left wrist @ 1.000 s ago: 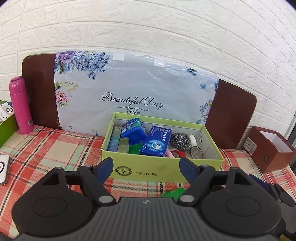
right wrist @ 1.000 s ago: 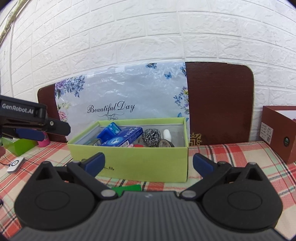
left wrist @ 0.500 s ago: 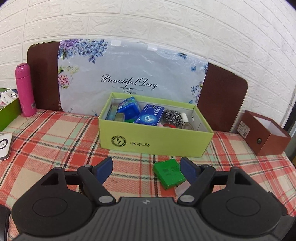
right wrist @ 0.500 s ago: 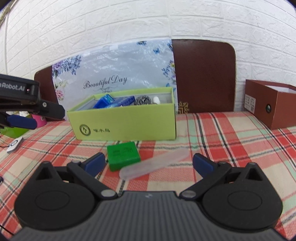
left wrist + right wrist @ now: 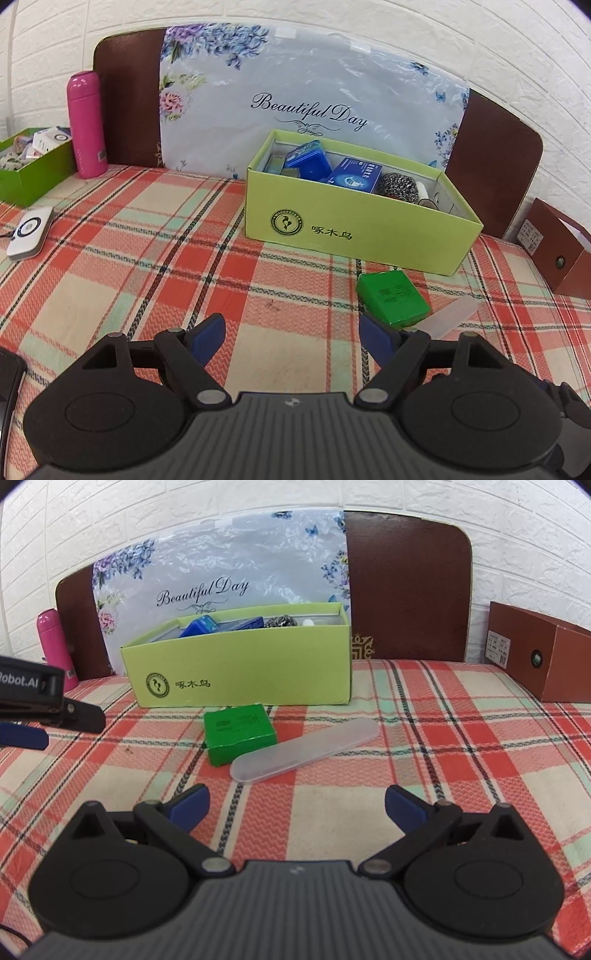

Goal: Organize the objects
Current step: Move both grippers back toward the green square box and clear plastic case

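A light green box [image 5: 354, 229] [image 5: 243, 668] stands on the plaid tablecloth, holding blue packets, a steel scourer [image 5: 400, 186] and other small items. In front of it lie a small green box [image 5: 393, 299] [image 5: 238, 733] and a clear plastic case [image 5: 306, 749] [image 5: 448, 317]. My left gripper [image 5: 291, 338] is open with nothing between its fingers, just left of the small green box. My right gripper [image 5: 295, 805] is open and empty too, a little short of the clear case. The left gripper's fingers [image 5: 26, 736] show at the right wrist view's left edge.
A pink bottle [image 5: 86, 125] and a green tray of small items [image 5: 33, 170] stand at the back left. A white device [image 5: 31, 232] lies at the left. A brown box [image 5: 543, 657] [image 5: 557, 247] sits at the right. A flowered board [image 5: 306, 99] leans on the wall.
Both grippers have sunk and tilted down toward the cloth. The small green box and the clear case have come fully into view in front of the light green box.
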A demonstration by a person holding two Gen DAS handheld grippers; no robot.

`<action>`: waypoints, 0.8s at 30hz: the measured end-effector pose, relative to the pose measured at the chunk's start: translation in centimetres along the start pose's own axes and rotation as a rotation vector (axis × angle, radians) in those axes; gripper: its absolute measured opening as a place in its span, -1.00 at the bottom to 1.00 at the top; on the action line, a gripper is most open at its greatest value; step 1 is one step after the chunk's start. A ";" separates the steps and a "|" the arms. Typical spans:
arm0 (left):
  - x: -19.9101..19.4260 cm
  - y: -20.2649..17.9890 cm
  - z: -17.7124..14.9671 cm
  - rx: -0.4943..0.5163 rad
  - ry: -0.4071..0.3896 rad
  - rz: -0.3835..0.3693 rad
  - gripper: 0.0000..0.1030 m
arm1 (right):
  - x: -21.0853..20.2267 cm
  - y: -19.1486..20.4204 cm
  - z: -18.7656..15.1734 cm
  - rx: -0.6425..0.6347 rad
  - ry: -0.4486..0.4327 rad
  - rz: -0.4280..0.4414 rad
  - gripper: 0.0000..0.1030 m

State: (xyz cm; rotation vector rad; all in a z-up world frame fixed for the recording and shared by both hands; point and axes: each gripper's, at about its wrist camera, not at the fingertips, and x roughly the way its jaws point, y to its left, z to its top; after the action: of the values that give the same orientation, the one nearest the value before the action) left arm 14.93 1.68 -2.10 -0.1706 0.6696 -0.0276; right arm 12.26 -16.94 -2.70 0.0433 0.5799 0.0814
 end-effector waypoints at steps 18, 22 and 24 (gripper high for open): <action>-0.2 2.6 -0.5 -0.057 0.019 0.001 0.60 | 6.3 2.0 1.8 -0.026 0.068 -0.191 0.99; 0.4 2.2 -0.7 -0.063 0.044 -0.020 0.60 | 4.7 -2.3 0.6 0.081 0.082 -0.232 0.99; 0.7 1.8 -1.0 -0.053 0.050 -0.030 0.60 | 3.8 -4.4 0.2 0.129 0.084 -0.272 0.99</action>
State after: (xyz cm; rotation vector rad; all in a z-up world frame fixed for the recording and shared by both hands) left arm 14.80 3.22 -3.54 -0.2321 0.7185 -0.0434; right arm 15.83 -20.99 -4.94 0.0866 0.6698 -0.2194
